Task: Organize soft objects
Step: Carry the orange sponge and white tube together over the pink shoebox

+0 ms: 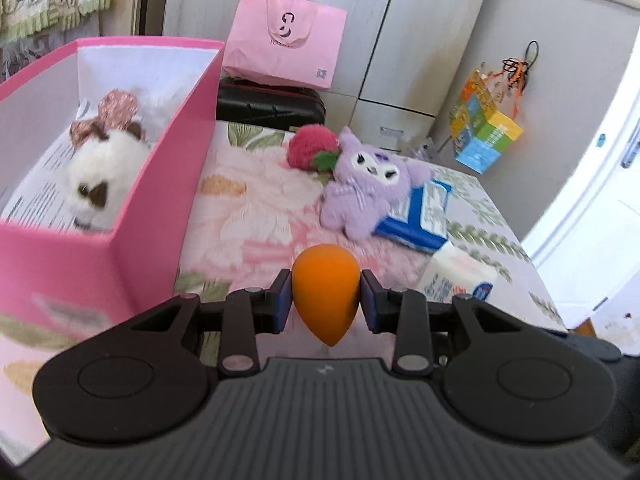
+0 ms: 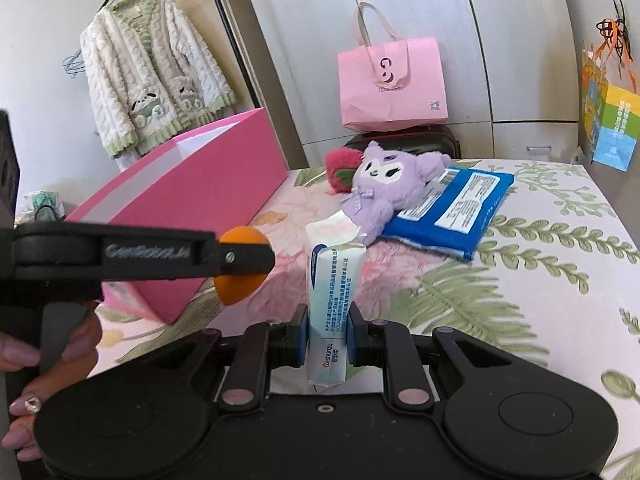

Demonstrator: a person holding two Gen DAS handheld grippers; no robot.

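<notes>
**Both grippers loaded, pink box waiting**

Left wrist view: my left gripper (image 1: 325, 304) clamps one orange makeup sponge (image 1: 325, 300), tip down, carried clear of the bed. At ten o'clock, the pink box (image 1: 152, 184) holds one white plush (image 1: 102, 172).

Right wrist view: my right gripper (image 2: 328, 340) pinches one tissue pack (image 2: 333, 300) upright. At twelve o'clock lie one purple plush (image 2: 384, 184) and one blue wipes pack (image 2: 456, 208).

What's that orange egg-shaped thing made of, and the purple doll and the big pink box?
The orange egg looks like matte foam sponge: smooth, no shine, held between the left tongs. The purple doll looks like plush fabric, with fuzzy pile and soft edges. The pink box seems to be rigid card, with straight thin walls, a white inside and a matte pink outside.
</notes>
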